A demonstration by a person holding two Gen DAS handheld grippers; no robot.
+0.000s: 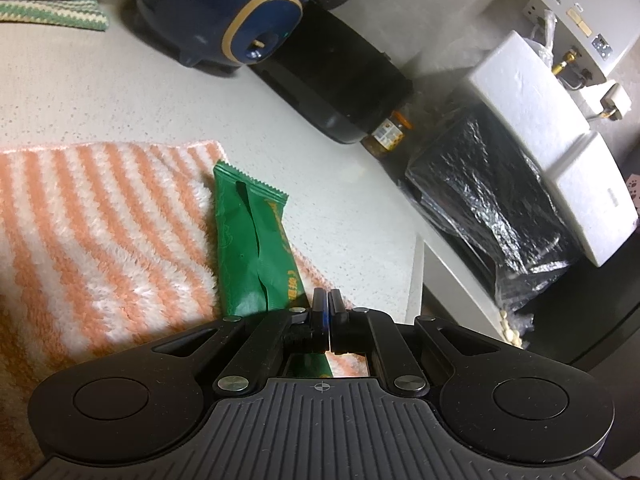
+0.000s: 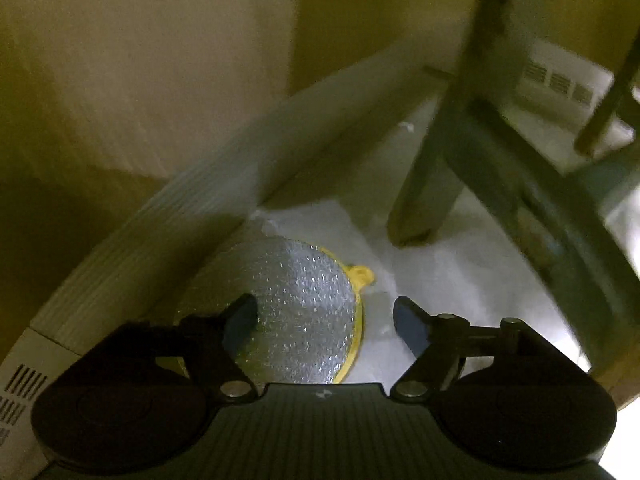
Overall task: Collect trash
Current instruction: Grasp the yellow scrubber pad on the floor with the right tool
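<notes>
A green snack wrapper point(image 1: 248, 240) lies half on a striped towel and half on the speckled counter, its near end running under my left gripper point(image 1: 328, 296). The jaws are shut, pinching the wrapper's near right edge. In the blurred right wrist view, my right gripper point(image 2: 324, 320) hangs open above the floor with nothing between its fingers. Below it sits a round thing with a silvery bubbled surface and a yellow rim point(image 2: 304, 312). I cannot tell what that round thing is.
An orange-and-white striped towel point(image 1: 100, 232) covers the counter's left. A navy appliance point(image 1: 228, 12), a black appliance point(image 1: 336, 76) and a small jar point(image 1: 388, 132) stand behind. Right of the counter edge are a black plastic bag point(image 1: 488, 208) and white foam blocks point(image 1: 532, 100). Chair legs point(image 2: 432, 184) stand near a ribbed white panel point(image 2: 168, 220).
</notes>
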